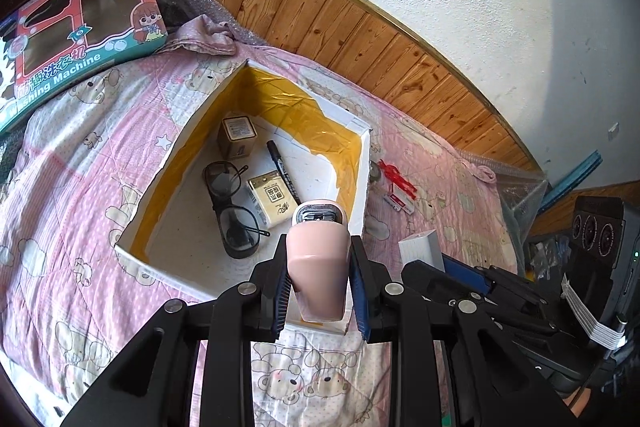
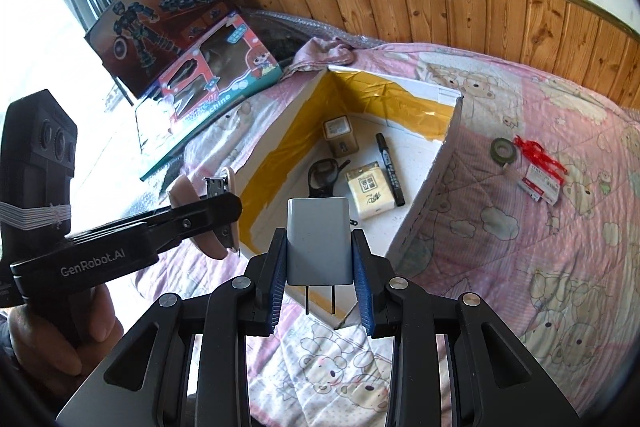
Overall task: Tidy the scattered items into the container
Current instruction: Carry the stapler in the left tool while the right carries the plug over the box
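Pink plastic fills our left gripper [image 1: 318,283]: its fingers are clamped on a small pink stapler [image 1: 318,259], held above the near rim of the white box [image 1: 362,183] with yellow-taped walls. Just right of it, our right gripper [image 2: 320,287] pinches a grey plug adapter [image 2: 319,241], prongs pointing back at us, also over the box's near corner. We judge both are at the drop-off step: each needs carrying a little forward past the rim, lowering, then letting go.

Inside already lie glasses [image 1: 232,203], a tissue pack [image 1: 274,199], a black marker [image 1: 284,173] and a small carton [image 1: 237,137]. Bare floor shows at the near left corner and along the right wall, so we would aim there and avoid landing on the lenses.

Further right on the pink quilt [image 2: 520,227], well apart from the box, a green tape roll [image 2: 503,149] and a red-ribboned tag [image 2: 540,171] still wait outside.
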